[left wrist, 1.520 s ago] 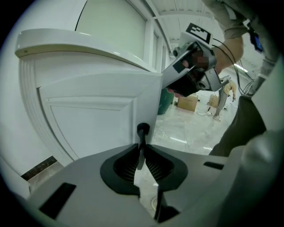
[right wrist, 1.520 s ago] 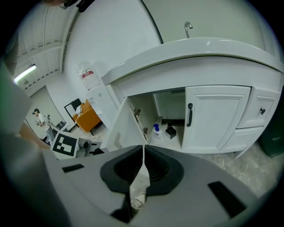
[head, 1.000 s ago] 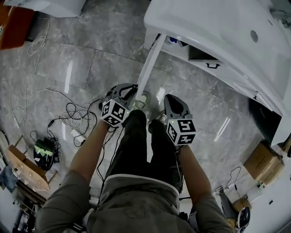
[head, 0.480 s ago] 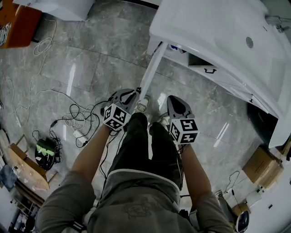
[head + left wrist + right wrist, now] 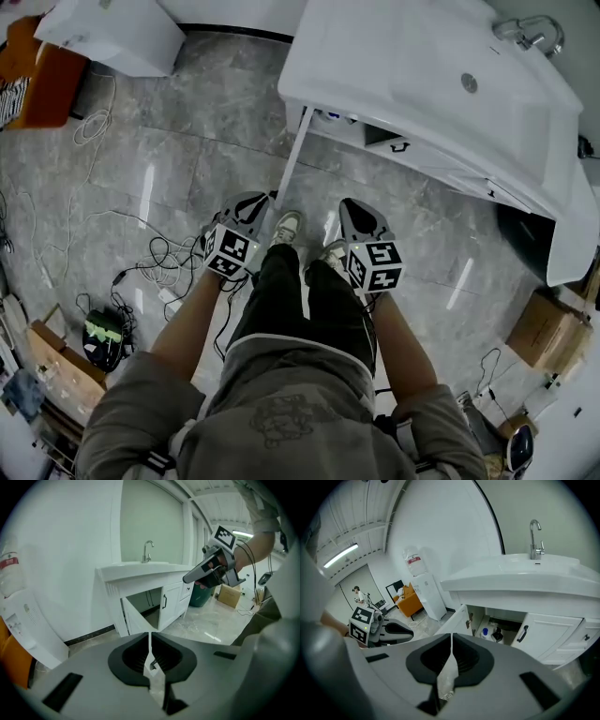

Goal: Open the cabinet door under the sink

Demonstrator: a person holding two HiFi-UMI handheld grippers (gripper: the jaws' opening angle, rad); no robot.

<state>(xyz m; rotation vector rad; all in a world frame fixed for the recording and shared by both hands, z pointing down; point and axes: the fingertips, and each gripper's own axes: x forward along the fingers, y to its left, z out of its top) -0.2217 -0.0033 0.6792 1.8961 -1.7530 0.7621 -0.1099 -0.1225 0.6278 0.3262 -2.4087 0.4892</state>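
The white sink cabinet (image 5: 441,84) stands at the head view's top right. Its left door (image 5: 292,155) is swung out wide and shows edge-on as a thin white strip; the same door (image 5: 457,619) hangs open in the right gripper view, with bottles (image 5: 485,633) inside. The neighbouring door with a black handle (image 5: 522,633) is closed. My left gripper (image 5: 265,199) is shut on nothing, just left of the door's free end. My right gripper (image 5: 349,202) is shut and empty too, right of the door, in front of the cabinet.
The person's shoes (image 5: 286,225) stand between the grippers. Cables (image 5: 150,246) sprawl over the floor at the left. A white appliance (image 5: 112,33) and an orange chair (image 5: 42,75) are at the top left, cardboard boxes (image 5: 548,328) at the right, a green bin (image 5: 202,594) beyond the cabinet.
The head view has shifted, so more of the basin and the faucet shows. The left gripper now sits slightly left of the door's end. Both grippers stay shut and the door stays open.
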